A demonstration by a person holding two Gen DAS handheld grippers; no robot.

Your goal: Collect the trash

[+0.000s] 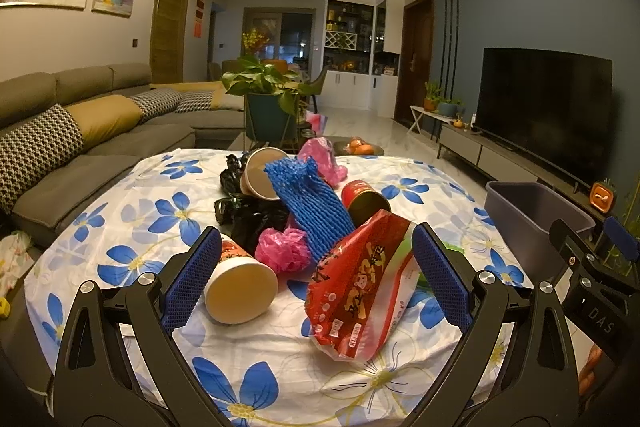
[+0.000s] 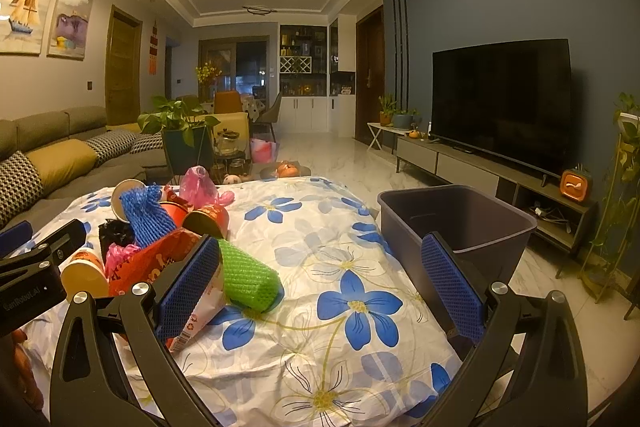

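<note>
**Both tongs spread over the litter, nothing picked yet**

The job looks to be at its first step. In the left wrist view the left tongs point(image 1: 316, 275) stand wide apart and hold nothing; the red wrapper point(image 1: 360, 287) and the near cup point(image 1: 240, 287) lie between the blue pads, at about 12 o'clock from the wrist. The right tongs point(image 2: 320, 283) are spread too and empty, with the green net sleeve point(image 2: 248, 279) just inside the left pad point(image 2: 188, 291) at 10 o'clock. The bin point(image 2: 456, 219) sits off the worktop's point(image 2: 340, 347) edge at about 1 o'clock from the right tongs, and seems empty as far as its inside shows.

The likely next move is for one pair of tongs to drop lower and shut on a single item. The wrapper is thin and crinkly, so it calls for a pinch on a raised fold; the cup lies on its side and may roll from a glancing touch. The piece must then travel toward the bin and be let go above its rim.

Count on the worktop, as far as the heap allows:
- cups: three, namely the near one, a far one point(image 1: 260, 173) and a red one point(image 1: 366, 201)
- pink bags: two point(image 1: 282, 249), point(image 1: 322, 157)
- net sleeves: two, one blue point(image 1: 310, 205) and one green
- black bags point(image 1: 248, 211): at least one, the number unclear
- red wrapper: one
- bin: one
</note>
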